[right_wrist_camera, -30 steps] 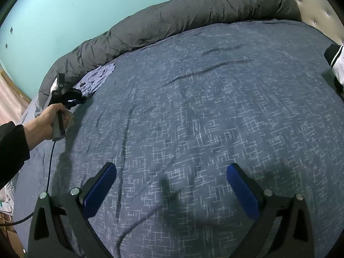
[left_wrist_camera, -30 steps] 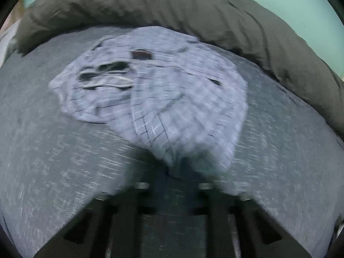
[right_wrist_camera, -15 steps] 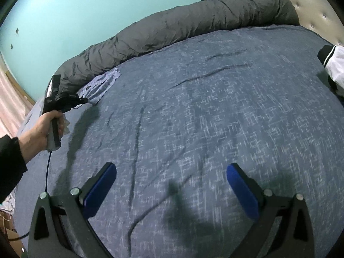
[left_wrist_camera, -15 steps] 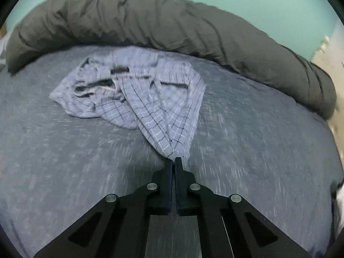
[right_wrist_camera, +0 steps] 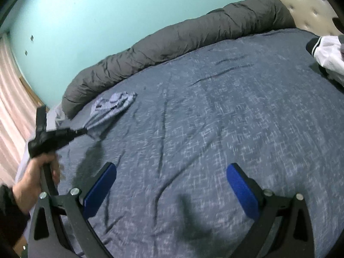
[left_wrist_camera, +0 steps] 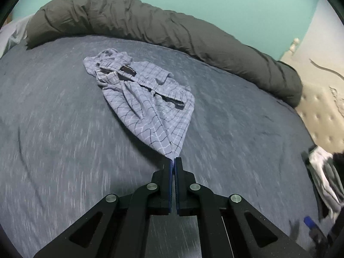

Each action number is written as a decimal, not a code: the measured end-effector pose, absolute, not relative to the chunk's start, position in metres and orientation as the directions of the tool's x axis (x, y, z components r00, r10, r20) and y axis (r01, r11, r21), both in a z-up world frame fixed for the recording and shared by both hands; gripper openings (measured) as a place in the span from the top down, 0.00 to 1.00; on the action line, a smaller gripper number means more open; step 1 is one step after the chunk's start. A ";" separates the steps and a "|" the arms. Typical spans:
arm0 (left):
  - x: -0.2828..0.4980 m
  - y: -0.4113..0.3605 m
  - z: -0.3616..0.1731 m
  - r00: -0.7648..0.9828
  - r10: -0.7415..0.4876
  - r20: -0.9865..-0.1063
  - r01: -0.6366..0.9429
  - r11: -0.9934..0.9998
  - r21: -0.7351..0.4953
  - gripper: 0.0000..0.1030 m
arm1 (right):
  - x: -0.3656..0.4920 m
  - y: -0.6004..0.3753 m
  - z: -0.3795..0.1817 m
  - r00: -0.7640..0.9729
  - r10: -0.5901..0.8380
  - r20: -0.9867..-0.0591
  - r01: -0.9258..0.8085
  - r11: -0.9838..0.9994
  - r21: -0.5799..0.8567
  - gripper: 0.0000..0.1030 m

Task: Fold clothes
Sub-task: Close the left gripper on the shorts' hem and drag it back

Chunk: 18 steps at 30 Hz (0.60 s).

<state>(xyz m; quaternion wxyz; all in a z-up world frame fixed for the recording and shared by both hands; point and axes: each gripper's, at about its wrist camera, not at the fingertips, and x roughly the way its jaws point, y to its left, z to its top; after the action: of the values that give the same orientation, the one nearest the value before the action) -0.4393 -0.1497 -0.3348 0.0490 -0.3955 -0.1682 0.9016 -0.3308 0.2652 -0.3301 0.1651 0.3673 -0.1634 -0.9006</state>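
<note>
While the left gripper (left_wrist_camera: pixel 173 161) pinches one end of the checked shirt (left_wrist_camera: pixel 146 99), the garment trails, bunched, across the blue bed (left_wrist_camera: pixel 53 129) near the grey duvet (left_wrist_camera: pixel 150 25). Over bare sheet, the right gripper (right_wrist_camera: pixel 172 182) hangs spread wide; motion blur hides the shirt's finer folds.

Black hand-held gripper (right_wrist_camera: pixel 171 185), blue pads (right_wrist_camera: pixel 100 189), dark sleeve (right_wrist_camera: pixel 8 212)

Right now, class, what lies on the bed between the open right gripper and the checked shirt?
Only bare blue bedsheet, wrinkled, between the right gripper and the checked shirt; the right wrist view shows it.
</note>
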 end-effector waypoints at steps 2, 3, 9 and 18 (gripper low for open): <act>-0.415 -0.145 -0.333 -0.691 0.235 -0.683 0.031 -0.935 -0.353 0.99 | -0.321 0.263 -0.327 -0.687 -0.421 -0.592 0.189 -0.890 0.414 0.00; -0.403 -0.142 -0.332 -0.696 0.242 -0.676 0.025 -0.933 -0.359 0.99 | -0.317 0.263 -0.325 -0.691 -0.425 -0.584 0.196 -0.889 0.415 0.00; -0.326 -0.117 -0.317 -0.717 0.252 -0.650 -0.001 -0.933 -0.360 0.99 | -0.282 0.260 -0.312 -0.710 -0.461 -0.533 0.221 -0.864 0.453 0.00; -0.223 -0.094 -0.300 -0.722 0.273 -0.636 0.029 -0.906 -0.422 0.99 | -0.238 0.252 -0.301 -0.648 -0.532 -0.544 0.266 -0.828 0.493 0.00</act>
<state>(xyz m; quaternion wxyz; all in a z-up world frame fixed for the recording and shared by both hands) -0.2230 -0.0941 -0.3002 0.0673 -0.3667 -0.2058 0.9048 -0.2377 0.2523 -0.3012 0.2248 0.3539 -0.1878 -0.8882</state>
